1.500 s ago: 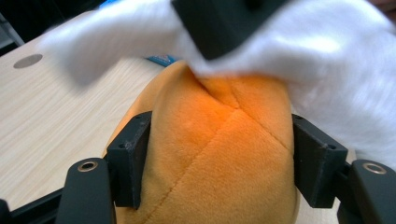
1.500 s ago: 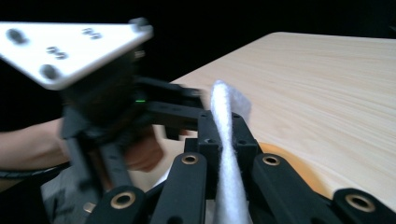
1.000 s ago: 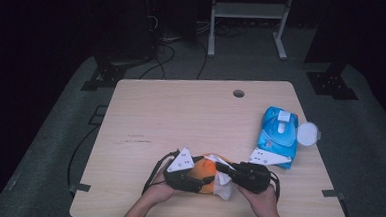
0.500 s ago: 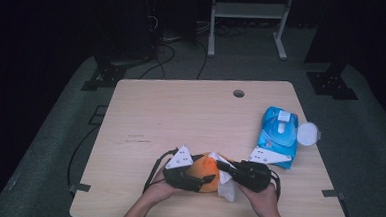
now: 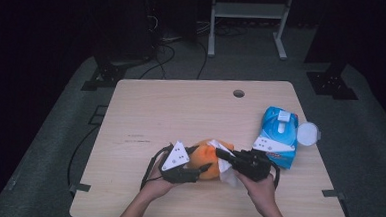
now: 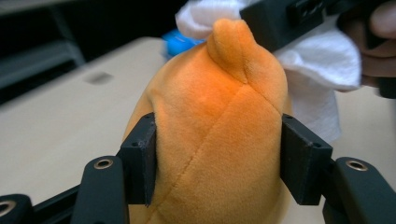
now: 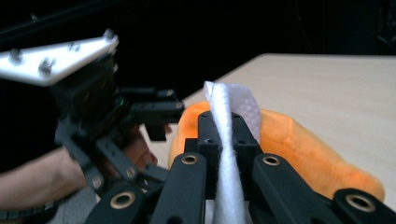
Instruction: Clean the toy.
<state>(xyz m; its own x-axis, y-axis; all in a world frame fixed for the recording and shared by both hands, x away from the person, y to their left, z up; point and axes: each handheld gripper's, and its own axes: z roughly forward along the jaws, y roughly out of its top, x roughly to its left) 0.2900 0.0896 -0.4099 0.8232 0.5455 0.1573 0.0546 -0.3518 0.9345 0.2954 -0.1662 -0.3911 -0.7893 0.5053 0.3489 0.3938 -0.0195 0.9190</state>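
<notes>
An orange plush toy (image 5: 206,158) lies near the table's front edge, and my left gripper (image 5: 202,159) is shut on it; in the left gripper view the black pads (image 6: 140,158) squeeze the orange plush toy (image 6: 215,140) from both sides. My right gripper (image 5: 221,153) is shut on a white wipe (image 5: 227,171), which it presses against the toy's top. The right gripper view shows the white wipe (image 7: 229,154) pinched between the jaws, with the plush toy (image 7: 299,149) just behind it and my left gripper (image 7: 156,112) at the left.
A blue pack of wipes (image 5: 278,135) lies at the right of the wooden table (image 5: 180,113), its round white lid (image 5: 308,133) open beside it. A cable hole (image 5: 239,93) sits near the far edge. A metal stand (image 5: 245,21) and cables are on the floor behind.
The right gripper with the wipe has shifted slightly left across the toy. The left gripper keeps its hold in the same place.
</notes>
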